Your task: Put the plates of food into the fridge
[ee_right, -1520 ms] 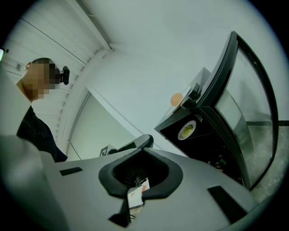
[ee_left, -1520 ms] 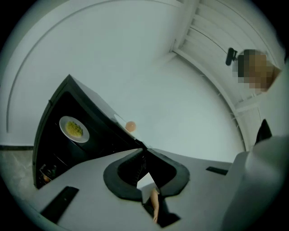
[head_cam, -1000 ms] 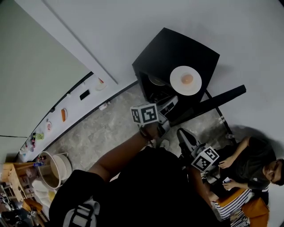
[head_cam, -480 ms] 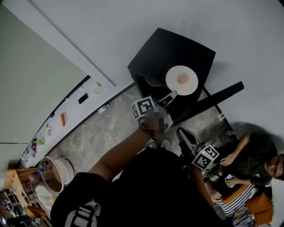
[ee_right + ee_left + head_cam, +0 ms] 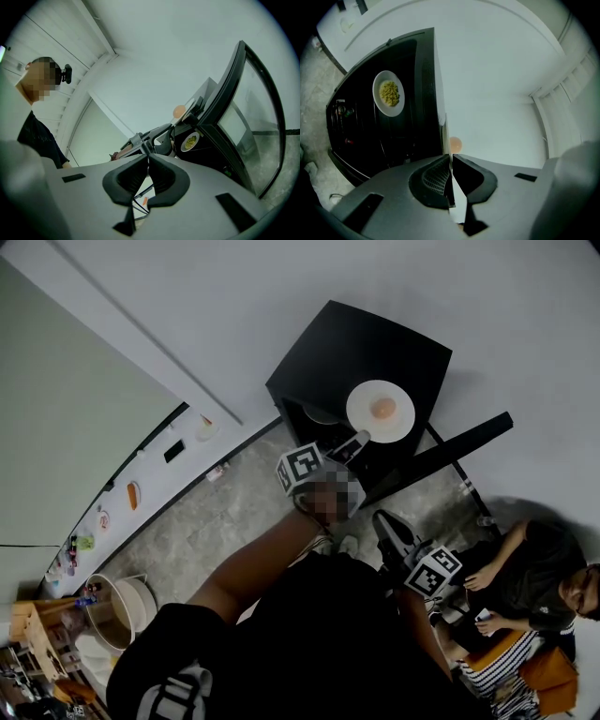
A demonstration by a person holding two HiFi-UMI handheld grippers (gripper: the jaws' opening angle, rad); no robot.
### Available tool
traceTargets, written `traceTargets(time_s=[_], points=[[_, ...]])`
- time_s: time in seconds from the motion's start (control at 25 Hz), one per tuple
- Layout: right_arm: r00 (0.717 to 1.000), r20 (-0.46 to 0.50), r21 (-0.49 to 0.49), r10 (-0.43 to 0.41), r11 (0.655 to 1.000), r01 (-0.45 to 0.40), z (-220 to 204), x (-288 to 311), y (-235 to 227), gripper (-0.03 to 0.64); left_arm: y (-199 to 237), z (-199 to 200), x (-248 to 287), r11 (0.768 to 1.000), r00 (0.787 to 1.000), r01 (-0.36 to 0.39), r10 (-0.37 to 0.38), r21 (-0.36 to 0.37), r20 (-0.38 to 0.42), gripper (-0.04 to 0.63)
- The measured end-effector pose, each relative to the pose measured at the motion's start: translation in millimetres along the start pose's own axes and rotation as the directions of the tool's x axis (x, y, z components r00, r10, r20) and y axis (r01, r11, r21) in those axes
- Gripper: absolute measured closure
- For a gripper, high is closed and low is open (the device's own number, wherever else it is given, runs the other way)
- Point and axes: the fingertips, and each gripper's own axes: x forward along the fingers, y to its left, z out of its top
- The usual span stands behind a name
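Note:
A white plate (image 5: 380, 411) with an orange piece of food lies on top of the black fridge (image 5: 361, 343), whose door (image 5: 441, 454) stands open. My left gripper (image 5: 362, 439) is at the plate's near rim. In the left gripper view its jaws have just been closing, and my left gripper (image 5: 451, 157) is shut on the edge-on rim (image 5: 457, 206), with the orange food (image 5: 455, 144) beyond. A second plate (image 5: 389, 93) of green food sits inside the fridge. My right gripper (image 5: 386, 524) hangs shut and empty below the door, and shows as shut in its own view (image 5: 148, 159).
A person (image 5: 530, 582) sits at the lower right, close to my right gripper. The glass door (image 5: 236, 112) juts out beside it. Pots and bins (image 5: 122, 606) stand at the lower left. Grey stone floor (image 5: 216, 512) lies in front of the fridge.
My left gripper has moved up to the plate's rim, rolled, and closed on it. The right gripper has stayed where it was.

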Motion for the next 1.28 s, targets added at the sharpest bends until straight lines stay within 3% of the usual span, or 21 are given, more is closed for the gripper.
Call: traceTargets(time_s=[0.44,0.64,0.84,1.08,1.28], points=[[0.999,-0.028,0.021,0.016,1.000,-0.015,-9,11,-2,0.589,-5,4,-28,0.997,0.997,0.065,-0.064,-0.037,0.035,0.565],[0.999,-0.047,0.023,0.014,1.000,-0.013,-13,14,-1,0.589,-9,1,-53,0.986,0.990,0.135,-0.129,-0.099,0.063,0.565],[0.999,-0.054,0.037,0.005,0.999,-0.003,-14,16,-8,0.589,-6,-1,-81,0.986,0.989,0.139,-0.132,-0.094,0.069,0.566],[0.996,-0.082,-0.018,-0.031,0.999,0.030,-23,20,-11,0.589,-7,-12,-124,0.989,0.991,0.127,-0.123,-0.082,0.054,0.565],[0.994,-0.098,-0.016,-0.041,0.999,0.040,-29,24,-12,0.589,13,-20,-136,0.992,0.994,0.106,-0.104,-0.066,0.035,0.565]])
